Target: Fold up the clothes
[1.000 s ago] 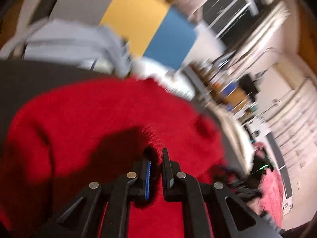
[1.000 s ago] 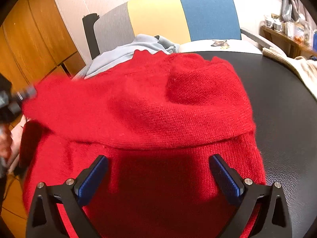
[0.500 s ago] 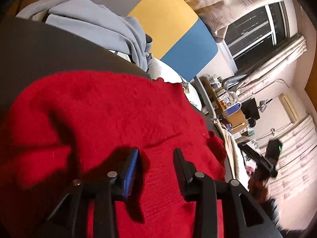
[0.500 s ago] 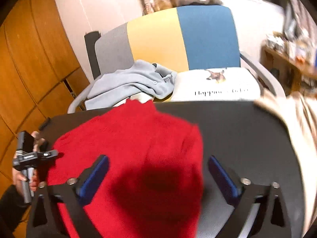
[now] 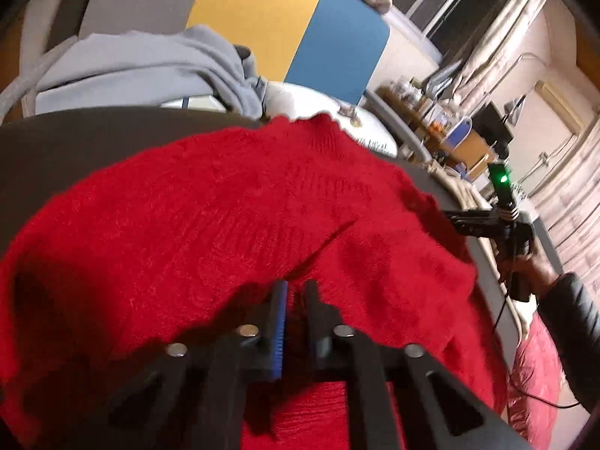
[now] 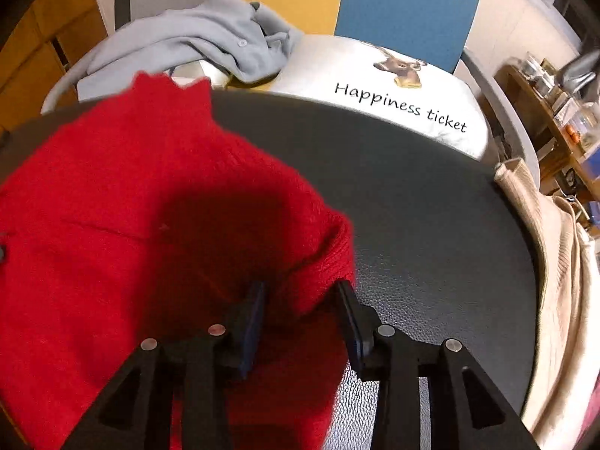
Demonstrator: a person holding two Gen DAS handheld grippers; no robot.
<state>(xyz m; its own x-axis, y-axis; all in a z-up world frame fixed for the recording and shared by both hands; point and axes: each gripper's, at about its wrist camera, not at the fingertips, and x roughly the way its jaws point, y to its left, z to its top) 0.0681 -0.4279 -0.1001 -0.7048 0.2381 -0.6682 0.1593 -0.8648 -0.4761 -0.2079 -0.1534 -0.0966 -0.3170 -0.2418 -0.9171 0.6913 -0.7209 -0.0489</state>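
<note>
L gripper [image 5: 294, 292] now pinched on sweater [image 5: 225, 206], R gripper [image 6: 302, 300] narrowed from wide open, half-shut round sweater's folded edge

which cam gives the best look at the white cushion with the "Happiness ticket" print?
Right wrist view. The white cushion with the print lies unobstructed on the chair behind the dark table, with its text and animal picture readable. In the left wrist view, the cushion is only a blurred white patch, largely hidden behind the red knit sweater.
</note>
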